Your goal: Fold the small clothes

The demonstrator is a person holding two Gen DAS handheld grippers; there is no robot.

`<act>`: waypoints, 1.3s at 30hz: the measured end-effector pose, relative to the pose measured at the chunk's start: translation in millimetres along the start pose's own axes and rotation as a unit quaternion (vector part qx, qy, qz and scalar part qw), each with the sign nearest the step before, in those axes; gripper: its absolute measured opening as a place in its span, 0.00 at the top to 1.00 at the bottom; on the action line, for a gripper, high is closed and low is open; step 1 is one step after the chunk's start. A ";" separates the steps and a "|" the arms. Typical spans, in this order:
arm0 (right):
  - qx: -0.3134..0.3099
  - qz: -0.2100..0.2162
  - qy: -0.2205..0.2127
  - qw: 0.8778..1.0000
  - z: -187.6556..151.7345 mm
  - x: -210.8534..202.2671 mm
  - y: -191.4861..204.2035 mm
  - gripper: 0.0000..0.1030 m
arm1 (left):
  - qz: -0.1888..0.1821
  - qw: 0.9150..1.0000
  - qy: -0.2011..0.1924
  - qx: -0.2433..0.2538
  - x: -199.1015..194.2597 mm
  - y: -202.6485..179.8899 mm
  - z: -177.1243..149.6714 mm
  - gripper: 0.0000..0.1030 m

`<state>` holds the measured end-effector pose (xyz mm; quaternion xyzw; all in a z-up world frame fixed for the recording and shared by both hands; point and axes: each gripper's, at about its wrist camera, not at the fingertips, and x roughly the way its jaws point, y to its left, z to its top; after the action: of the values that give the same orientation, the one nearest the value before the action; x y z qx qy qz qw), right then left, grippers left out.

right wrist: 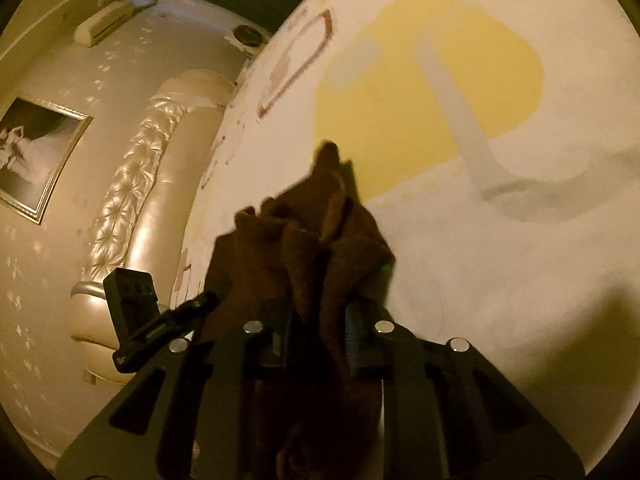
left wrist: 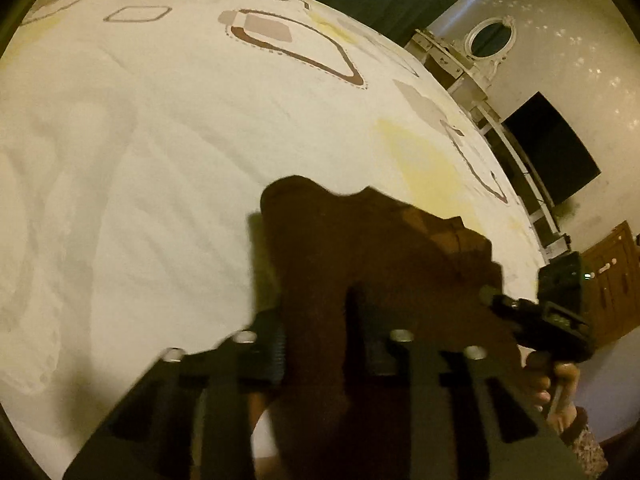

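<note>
A small brown garment (left wrist: 380, 248) lies bunched on the white patterned bedsheet (left wrist: 160, 160). In the left wrist view its near part runs up between the fingers of my left gripper (left wrist: 322, 340), which is shut on it. My right gripper (left wrist: 560, 312) shows at the right edge, held by a hand (left wrist: 560, 388). In the right wrist view the same brown garment (right wrist: 320, 232) stands in crumpled folds, and my right gripper (right wrist: 316, 328) is shut on its near edge. My left gripper (right wrist: 136, 312) appears at the left, close beside the cloth.
The bedsheet (right wrist: 480, 280) carries a yellow patch (right wrist: 420, 92) and grey and brown outlines. A padded headboard (right wrist: 132, 200), a framed picture (right wrist: 36, 152) and an air conditioner (right wrist: 104, 24) are on one side. A white dresser with an oval mirror (left wrist: 490, 36), a black screen (left wrist: 556, 148) and a wooden cabinet (left wrist: 612, 276) are past the bed's edge.
</note>
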<state>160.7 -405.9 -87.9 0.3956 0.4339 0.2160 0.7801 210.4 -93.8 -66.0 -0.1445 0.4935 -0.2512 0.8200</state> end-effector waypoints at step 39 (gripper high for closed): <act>0.029 0.048 0.053 0.997 -80.1 -38.3 6.9 0.42 | -0.049 0.998 0.033 -0.024 -44.4 -5.8 -84.8 0.29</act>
<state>72.6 -393.4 -87.9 0.4260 0.4613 0.2611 0.7332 116.8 -73.0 -70.3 -0.1797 0.5181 -0.2843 0.7864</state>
